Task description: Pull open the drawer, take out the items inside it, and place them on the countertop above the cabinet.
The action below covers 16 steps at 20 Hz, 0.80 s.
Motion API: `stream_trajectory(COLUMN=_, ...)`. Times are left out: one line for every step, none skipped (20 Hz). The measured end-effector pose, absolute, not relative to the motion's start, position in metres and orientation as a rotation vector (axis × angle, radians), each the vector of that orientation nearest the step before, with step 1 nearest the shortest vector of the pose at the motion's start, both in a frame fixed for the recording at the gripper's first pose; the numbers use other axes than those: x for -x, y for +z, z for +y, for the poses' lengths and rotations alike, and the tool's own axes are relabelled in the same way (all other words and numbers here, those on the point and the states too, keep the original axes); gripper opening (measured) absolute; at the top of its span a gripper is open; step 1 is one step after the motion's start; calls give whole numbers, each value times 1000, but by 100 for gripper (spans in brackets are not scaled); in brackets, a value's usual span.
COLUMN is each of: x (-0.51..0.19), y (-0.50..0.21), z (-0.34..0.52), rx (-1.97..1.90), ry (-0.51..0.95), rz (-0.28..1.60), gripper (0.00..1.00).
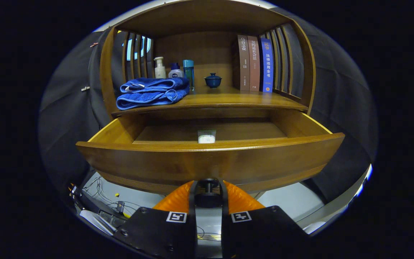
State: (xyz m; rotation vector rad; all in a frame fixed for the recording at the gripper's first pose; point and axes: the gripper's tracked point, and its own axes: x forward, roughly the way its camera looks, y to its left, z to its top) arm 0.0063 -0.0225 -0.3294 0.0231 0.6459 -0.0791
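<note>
The claw point(208, 194) sat low against the front of the drawer point(210, 158), its two fingers drawn close around the dark knob point(208, 187) and pinching it from either side. The drawer stood pulled well out from the cabinet, so the opening step looked done or nearly so. Just beyond the fingers and a little above them, past the front panel, a small pale box point(206, 136) lay on the drawer floor, near the middle and close to the front. Farther off and higher, the bench point(235, 99) above the drawer carried a folded blue towel point(152, 92) to the left, bottles point(174, 70) behind it, a small blue lidded cup point(213, 80) straight ahead and books point(255, 63) to the right. To do the next part well, the fingers would need to let go of the knob, rise clear over the front panel, and come down spread around the box, then set it on the bare stretch of bench between towel and books.
</note>
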Motion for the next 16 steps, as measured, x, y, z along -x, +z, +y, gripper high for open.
stream_trajectory(x=0, y=-331, z=-22, rx=-26, ry=-82, rz=655, gripper=30)
stream_trajectory(x=6, y=-334, z=-21, rx=-31, ry=-82, rz=670, gripper=30)
stream_trajectory(x=9, y=-331, z=-20, rx=-36, ry=-83, rz=661, gripper=30)
stream_trajectory(x=16, y=-332, z=-20, rx=-33, ry=-81, rz=671, gripper=30)
stream_trajectory(x=20, y=-331, z=-19, rx=-36, ry=-79, rz=672, gripper=30)
stream_trajectory(x=23, y=-331, z=-18, rx=-38, ry=-75, rz=677, gripper=30)
stream_trajectory(x=26, y=-331, z=-18, rx=-39, ry=-72, rz=679, gripper=30)
stream_trajectory(x=30, y=-331, z=-17, rx=-40, ry=-70, rz=683, gripper=30)
stream_trajectory(x=34, y=-331, z=-17, rx=-42, ry=-71, rz=686, gripper=30)
stream_trajectory(x=37, y=-331, z=-16, rx=-43, ry=-73, rz=690, gripper=30)
stream_trajectory(x=40, y=-331, z=-16, rx=-47, ry=-74, rz=693, gripper=30)
stream_trajectory(x=42, y=-331, z=-15, rx=-50, ry=-73, rz=697, gripper=30)
stream_trajectory(x=45, y=-332, z=-15, rx=-50, ry=-74, rz=699, gripper=30)
stream_trajectory(x=45, y=-331, z=-15, rx=-49, ry=-74, rz=698, gripper=30)
stream_trajectory(x=45, y=-332, z=-15, rx=-50, ry=-77, rz=697, gripper=30)
stream_trajectory(x=45, y=-332, z=-15, rx=-50, ry=-79, rz=698, gripper=30)
